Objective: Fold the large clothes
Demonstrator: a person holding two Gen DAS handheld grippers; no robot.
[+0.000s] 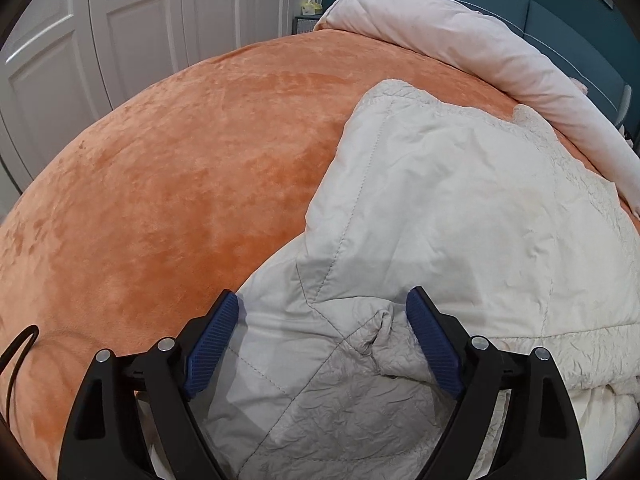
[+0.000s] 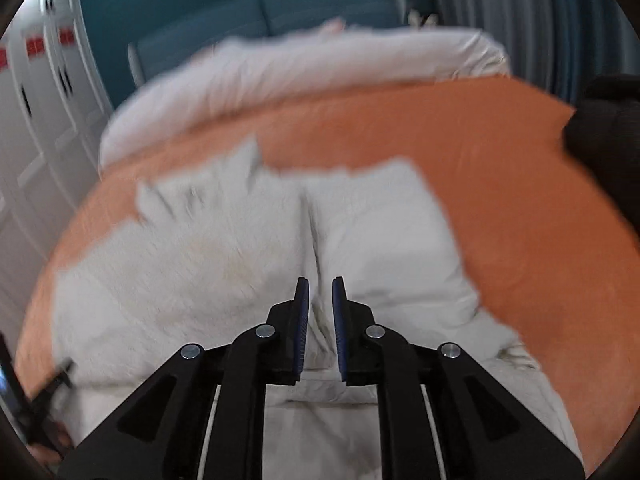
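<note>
Cream quilted garment (image 1: 460, 208) lies spread on the orange-covered bed (image 1: 160, 168), filling the 3-to-6 o'clock part of the left wrist view. Left hand-held gripper (image 1: 322, 306) released, jaws wide over a bunched fold. Right hand-held gripper (image 2: 320, 292) nearly closed, narrow gap showing, gripping nothing visible; view blurred. Rolled pale duvet (image 1: 460, 40) at 1 o'clock.

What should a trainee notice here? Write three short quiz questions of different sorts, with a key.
1. True or false: the left gripper is open above the cream jacket.
2. The bed cover is: A) orange B) green C) black.
3. Fill in: the right gripper has its pads almost ____.

Key: 1 true; 2 A; 3 closed, with only a narrow gap; whether they pinch fabric cannot be told.
</note>
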